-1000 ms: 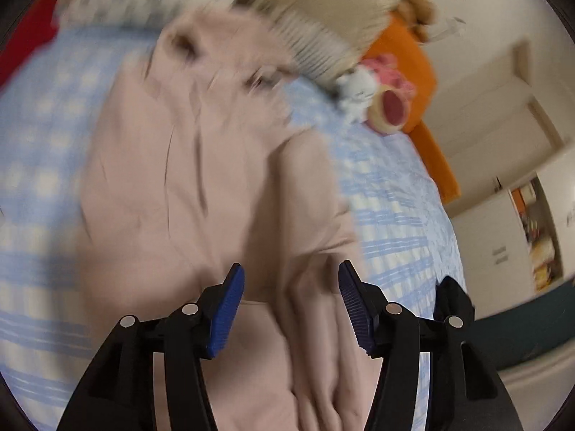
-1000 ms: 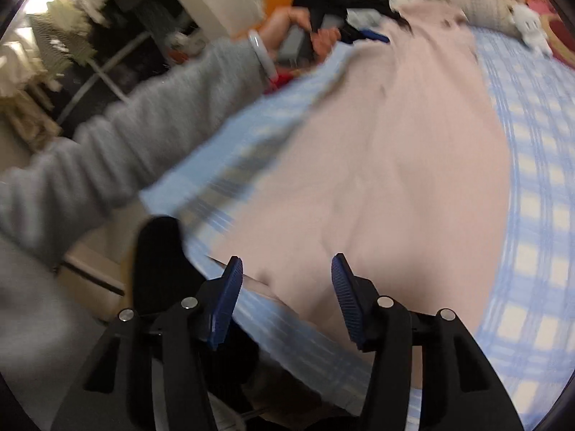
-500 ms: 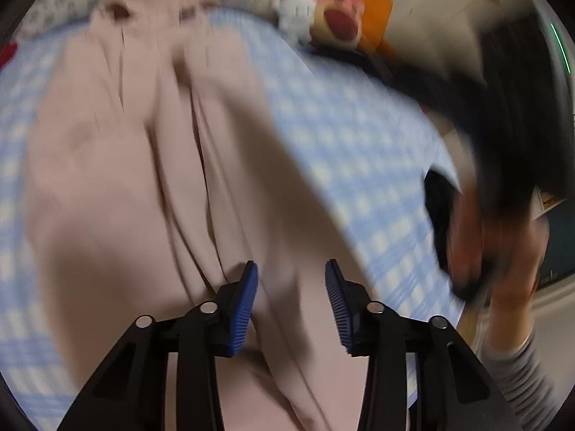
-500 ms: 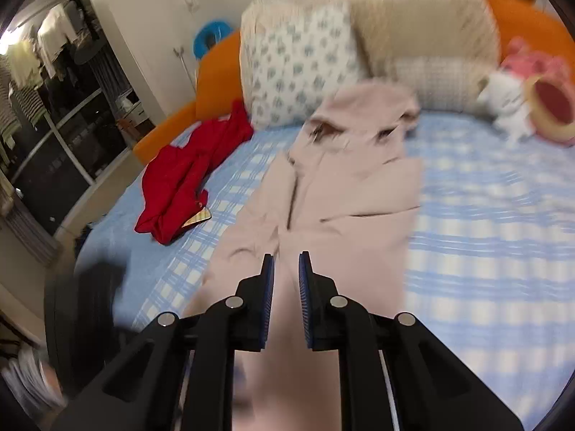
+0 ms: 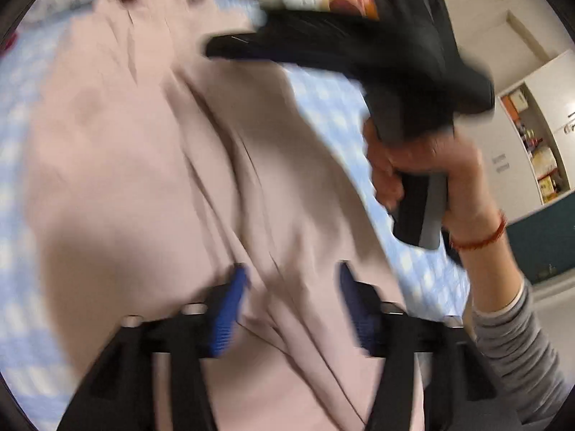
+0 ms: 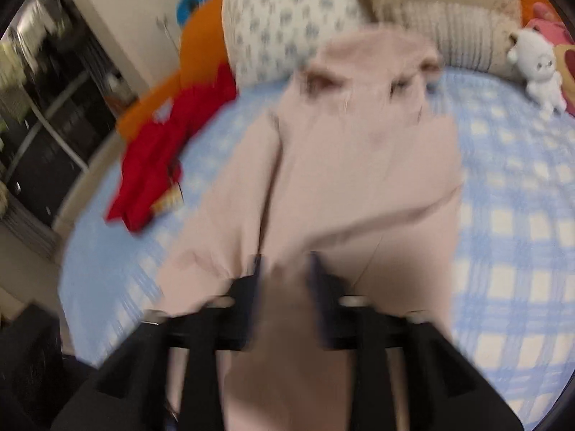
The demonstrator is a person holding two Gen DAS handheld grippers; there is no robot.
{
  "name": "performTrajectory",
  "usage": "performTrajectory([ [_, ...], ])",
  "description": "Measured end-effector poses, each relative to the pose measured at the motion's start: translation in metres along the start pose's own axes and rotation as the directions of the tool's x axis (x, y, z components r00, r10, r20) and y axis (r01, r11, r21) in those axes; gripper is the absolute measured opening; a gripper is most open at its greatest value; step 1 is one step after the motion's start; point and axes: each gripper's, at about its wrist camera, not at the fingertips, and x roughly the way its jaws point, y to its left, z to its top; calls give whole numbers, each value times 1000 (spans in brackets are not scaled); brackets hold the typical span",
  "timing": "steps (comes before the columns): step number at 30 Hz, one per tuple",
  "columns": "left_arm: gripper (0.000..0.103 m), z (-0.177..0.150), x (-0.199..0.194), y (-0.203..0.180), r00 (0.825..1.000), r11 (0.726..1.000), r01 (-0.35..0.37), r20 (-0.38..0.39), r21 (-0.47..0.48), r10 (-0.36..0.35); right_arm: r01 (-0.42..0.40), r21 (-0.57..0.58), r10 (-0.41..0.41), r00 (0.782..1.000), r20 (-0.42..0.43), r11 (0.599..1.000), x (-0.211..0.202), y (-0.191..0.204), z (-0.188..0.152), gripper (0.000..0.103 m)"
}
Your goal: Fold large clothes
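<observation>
Both the left gripper (image 5: 291, 287) and right gripper (image 6: 285, 273) have jaws opening, pink garment (image 5: 143, 179) fabric lying loose between them on the bed (image 6: 503, 215).

A: Both grippers are tilted down, jaws opening. Left gripper (image 5: 291, 287) has its blue pads well apart.

B: Yep, and the right gripper (image 6: 285, 269) (pretty blurry) sits in a bare hand (image 5: 431, 168), grey sleeve (image 5: 517, 352) behind the wrist.
</observation>
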Motion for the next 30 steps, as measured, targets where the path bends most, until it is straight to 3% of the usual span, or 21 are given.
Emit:
performTrajectory([
  [1, 83, 13, -10, 5, 999, 1000, -18, 28, 9, 17, 23, 4, -23, 998, 66, 1000, -11, -5, 13, 92],
  [3, 90, 64, -34, 30, 988, 995, -102, 118, 10, 100, 59, -4, -58, 987, 152, 998, -22, -19, 38, 91],
  [6, 90, 150, -42, 78, 956, 974, -224, 189, -30, 225, 137, 12, -137, 974, 179, 990, -7, -55, 88, 87],
  [10, 90, 255, -29, 155, 921, 939, -327, 186, -105, 341, 211, 85, -223, 959, 173, 974, 40, -111, 150, 81],
  [12, 88, 303, -16, 187, 892, 910, -389, 187, -140, 410, 232, 114, -249, 953, 172, 966, 61, -134, 171, 82],
  [14, 88, 331, 1, 203, 876, 894, -416, 193, -165, 443, 243, 162, -267, 952, 147, 956, 87, -160, 191, 82],
  [17, 88, 368, 30, 224, 869, 885, -430, 185, -180, 459, 264, 218, -295, 947, 124, 940, 121, -189, 209, 80],
  [18, 88, 376, 39, 225, 857, 875, -453, 187, -170, 480, 248, 242, -281, 954, 109, 938, 133, -197, 213, 79],
  [21, 86, 387, 62, 226, 830, 847, -499, 181, -183, 528, 205, 282, -233, 970, 70, 937, 157, -213, 221, 54],
  [22, 81, 391, 72, 232, 837, 851, -487, 172, -199, 519, 172, 291, -197, 978, 60, 941, 163, -218, 223, 35],
  [23, 55, 393, 79, 238, 855, 861, -462, 150, -212, 496, 151, 297, -173, 984, 50, 943, 167, -219, 223, 20],
  [24, 24, 393, 88, 246, 876, 870, -433, 119, -238, 468, 142, 302, -164, 985, 47, 943, 167, -220, 221, 15],
  [25, 14, 390, 91, 250, 883, 872, -415, 114, -260, 455, 139, 300, -168, 983, 75, 944, 161, -216, 219, 5],
  [27, 10, 380, 84, 253, 896, 889, -341, 182, -306, 406, 100, 276, -139, 983, 124, 956, 146, -205, 214, 4],
  [29, 9, 367, 65, 241, 895, 918, -280, 269, -281, 356, 82, 231, -120, 980, 156, 970, 126, -187, 209, 4],
  [30, 9, 362, 55, 233, 903, 936, -251, 290, -247, 318, 69, 197, -104, 980, 169, 978, 113, -175, 205, 4],
])
